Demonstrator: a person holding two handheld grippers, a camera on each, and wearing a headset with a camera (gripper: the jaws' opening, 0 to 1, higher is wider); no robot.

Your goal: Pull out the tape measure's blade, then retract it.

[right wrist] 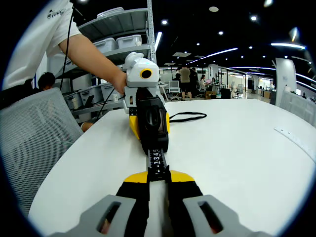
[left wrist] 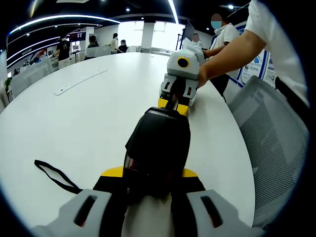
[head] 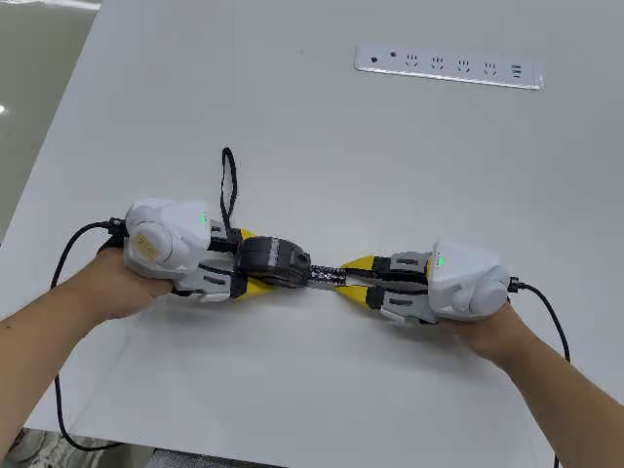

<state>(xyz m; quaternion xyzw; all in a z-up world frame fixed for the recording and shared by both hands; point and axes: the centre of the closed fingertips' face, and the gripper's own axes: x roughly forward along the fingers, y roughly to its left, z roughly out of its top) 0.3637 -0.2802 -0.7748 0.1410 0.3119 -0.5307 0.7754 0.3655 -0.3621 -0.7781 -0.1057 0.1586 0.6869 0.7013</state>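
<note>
A black tape measure (head: 272, 262) lies low over the white table, held in my left gripper (head: 244, 268), whose yellow-tipped jaws are shut on its case (left wrist: 158, 148). Its black wrist strap (head: 228, 185) trails away across the table. A short length of blade (head: 326, 276) with printed numbers (right wrist: 156, 158) runs out of the case to my right gripper (head: 353, 278), which is shut on the blade's end. The two grippers face each other, close together. In the right gripper view the case (right wrist: 151, 118) sits just past the blade.
A white power strip (head: 447, 66) lies at the far right of the white table (head: 322, 136). Cables trail from both grippers off the near edge. A mesh chair (left wrist: 276, 143) stands beside the table, with people and shelves in the room beyond.
</note>
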